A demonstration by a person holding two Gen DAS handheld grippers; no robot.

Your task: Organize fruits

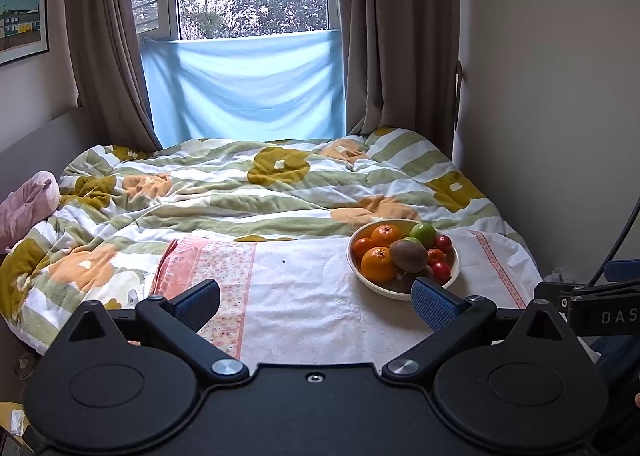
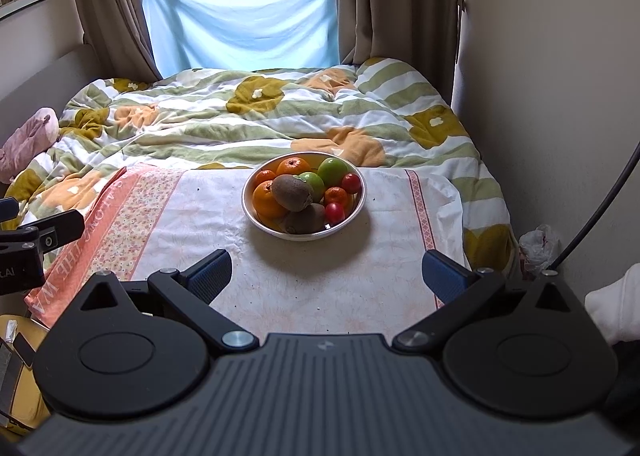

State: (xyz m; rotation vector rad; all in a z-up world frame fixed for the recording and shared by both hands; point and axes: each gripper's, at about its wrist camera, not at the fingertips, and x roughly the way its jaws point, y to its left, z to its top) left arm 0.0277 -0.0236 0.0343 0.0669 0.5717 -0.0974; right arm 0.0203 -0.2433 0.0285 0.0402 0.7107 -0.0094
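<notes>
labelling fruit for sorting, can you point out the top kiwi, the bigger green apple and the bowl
top kiwi [image 2: 292, 193], right wrist view, middle of its brown skin
bigger green apple [image 2: 333, 171], right wrist view, centre of its top
bowl [image 2: 256, 225], right wrist view, bare near-left rim

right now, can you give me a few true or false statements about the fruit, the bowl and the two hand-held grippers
1. All the fruit sits in the bowl. True.
2. The right hand-held gripper grips a kiwi. False: it is open and holds nothing, short of the bowl.
3. The bowl rests on the white cloth over the bed. True.
4. The left hand-held gripper is shut. False: its jaws stand wide apart.
5. The bowl holds only oranges. False: kiwis, green apples and small red fruits are in it too.
</notes>
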